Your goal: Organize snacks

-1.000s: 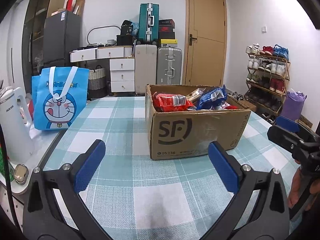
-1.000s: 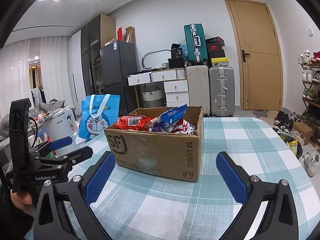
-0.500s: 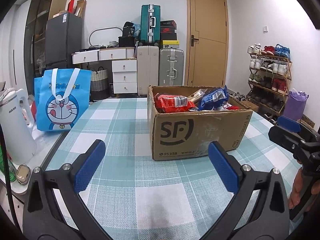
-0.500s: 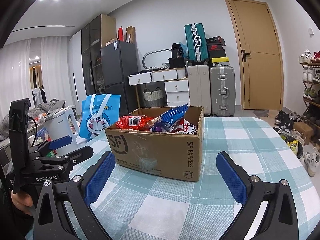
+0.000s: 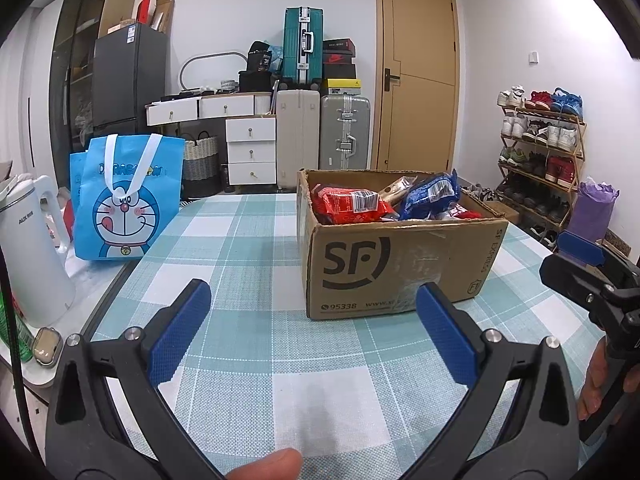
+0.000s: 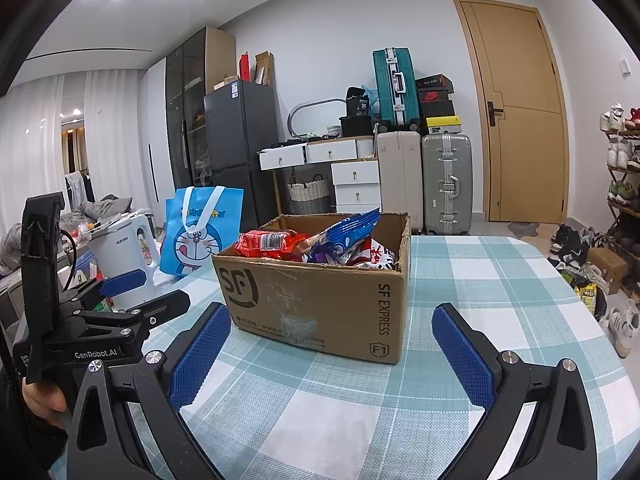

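We hold the left tool (image 5: 313,331) & right tool (image 6: 331,351) low over the counter's (image 5: 256,248) near edge, both spread wide, nothing gripped. Just past them sits the cardboard box (image 5: 400,264), mid-counter, w/ red snack bag (image 5: 348,208) & blue snack bag (image 5: 430,196) inside. Blue tote bag (image 5: 124,208) stands off the far left edge.

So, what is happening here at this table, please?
A person holds two black grippers with blue pads over the teal checked tablecloth. The left gripper and the right gripper both have their jaws open and hold nothing. Both face the brown cardboard SF box, which is full of snacks, among them a red snack packet and a blue snack packet. Nothing has been taken out yet.
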{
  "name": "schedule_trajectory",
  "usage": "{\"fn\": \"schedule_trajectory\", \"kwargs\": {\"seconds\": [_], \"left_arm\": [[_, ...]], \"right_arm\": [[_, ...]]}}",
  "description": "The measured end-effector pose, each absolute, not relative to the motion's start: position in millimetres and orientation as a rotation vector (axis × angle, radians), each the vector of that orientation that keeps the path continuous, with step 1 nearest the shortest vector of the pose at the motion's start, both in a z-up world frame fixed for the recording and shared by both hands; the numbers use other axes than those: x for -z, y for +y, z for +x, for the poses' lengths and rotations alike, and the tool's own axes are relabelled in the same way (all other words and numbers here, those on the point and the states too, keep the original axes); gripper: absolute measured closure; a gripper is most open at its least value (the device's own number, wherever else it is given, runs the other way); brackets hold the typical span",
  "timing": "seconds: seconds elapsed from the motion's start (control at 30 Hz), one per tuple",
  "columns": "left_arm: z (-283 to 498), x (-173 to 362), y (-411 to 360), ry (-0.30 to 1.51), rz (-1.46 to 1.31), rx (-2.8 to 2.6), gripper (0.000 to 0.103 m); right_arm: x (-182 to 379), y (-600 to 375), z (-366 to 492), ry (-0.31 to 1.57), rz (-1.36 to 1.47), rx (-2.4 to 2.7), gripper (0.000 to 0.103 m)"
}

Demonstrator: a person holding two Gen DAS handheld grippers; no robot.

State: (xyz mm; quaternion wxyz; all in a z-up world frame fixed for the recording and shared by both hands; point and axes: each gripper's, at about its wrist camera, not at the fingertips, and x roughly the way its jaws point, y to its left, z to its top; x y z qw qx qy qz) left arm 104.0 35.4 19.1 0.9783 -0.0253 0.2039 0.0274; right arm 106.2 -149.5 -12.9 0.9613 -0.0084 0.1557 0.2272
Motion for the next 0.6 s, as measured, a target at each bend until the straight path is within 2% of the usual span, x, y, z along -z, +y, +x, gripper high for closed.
{"fn": "schedule_trajectory", "kwargs": {"seconds": [0.6], "left_arm": [[104.9,-17.4,34.3,0.411,-0.049,-0.039,0.001]], "right_arm": [[13.7,-148.7,106.0,0.318,-0.020,-0.462,0.001]]}}
